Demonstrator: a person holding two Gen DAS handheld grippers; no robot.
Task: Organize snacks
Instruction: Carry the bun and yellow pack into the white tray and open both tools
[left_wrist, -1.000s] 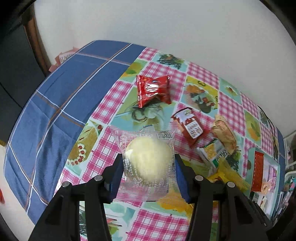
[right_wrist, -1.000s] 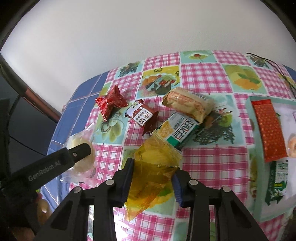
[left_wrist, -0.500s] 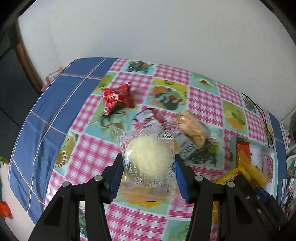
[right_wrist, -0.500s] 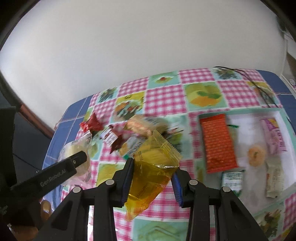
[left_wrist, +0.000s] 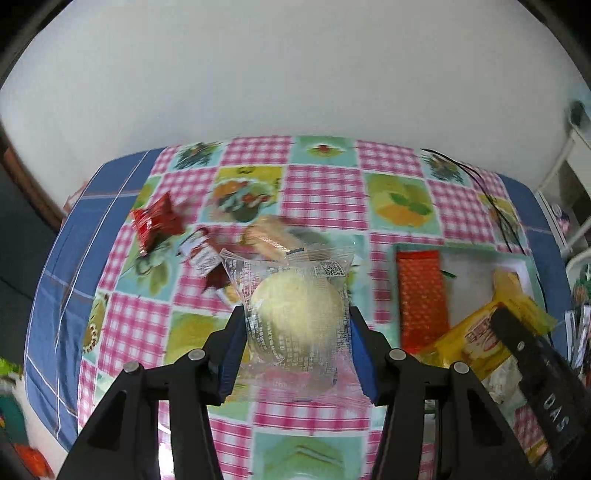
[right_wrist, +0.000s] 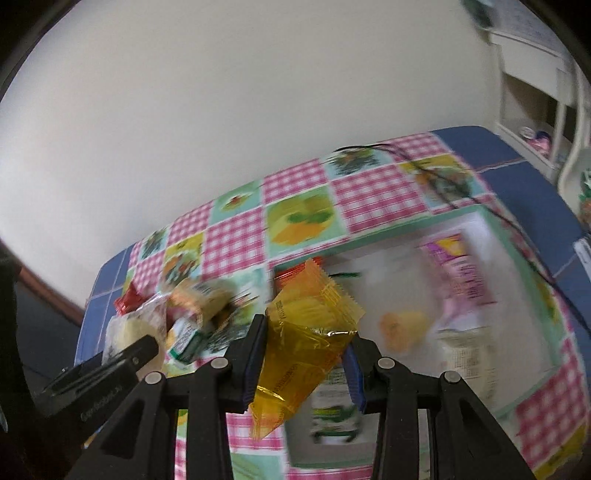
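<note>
My left gripper (left_wrist: 295, 347) is shut on a clear-wrapped round pale bun (left_wrist: 295, 314), held above the checked tablecloth. My right gripper (right_wrist: 303, 354) is shut on a yellow snack packet (right_wrist: 303, 339), carried over the near left corner of the white tray (right_wrist: 491, 221). In the left wrist view that yellow packet (left_wrist: 480, 336) and the right gripper's black finger show at the lower right, over the tray (left_wrist: 517, 258). The bun (right_wrist: 129, 328) and the left gripper's finger appear at the left of the right wrist view.
In the tray lie a red-orange packet (left_wrist: 421, 291), a pink packet (right_wrist: 461, 273), an orange round snack (right_wrist: 402, 328) and a green-white packet (right_wrist: 332, 413). Loose snacks stay on the cloth: a red packet (left_wrist: 155, 221), a red-white one (left_wrist: 199, 254), a tan one (left_wrist: 269, 236). A black cable (left_wrist: 495, 206) crosses the far right.
Both grippers have swung to the right across the table with their snacks still held. The tray has come into view under the right gripper, and the loose snacks have slid to the left.
</note>
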